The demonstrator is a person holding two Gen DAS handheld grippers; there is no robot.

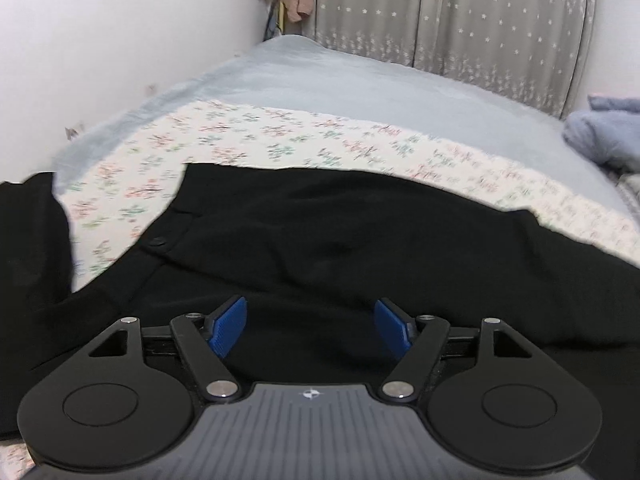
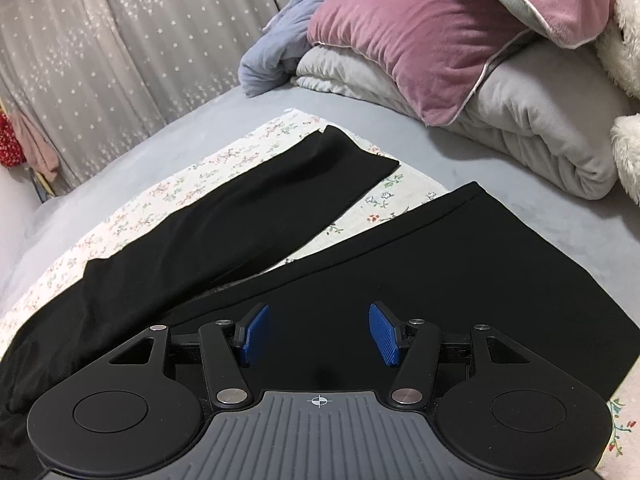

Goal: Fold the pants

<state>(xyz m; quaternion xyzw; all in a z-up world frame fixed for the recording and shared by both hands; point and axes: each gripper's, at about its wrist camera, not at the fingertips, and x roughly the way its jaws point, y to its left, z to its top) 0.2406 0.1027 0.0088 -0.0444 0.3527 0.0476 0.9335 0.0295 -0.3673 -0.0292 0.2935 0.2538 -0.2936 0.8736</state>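
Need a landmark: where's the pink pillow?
Right wrist view, upper right: the pink pillow lies on the folded grey quilt, beyond the black pants.

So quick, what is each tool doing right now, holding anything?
Left tool: open, nothing held, above the black pants.
Right tool: open, nothing held, above the pants too.

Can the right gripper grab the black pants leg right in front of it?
Probably yes. The right gripper is open and empty, right over the near leg of the pants, and nothing lies between its blue pads and the cloth.
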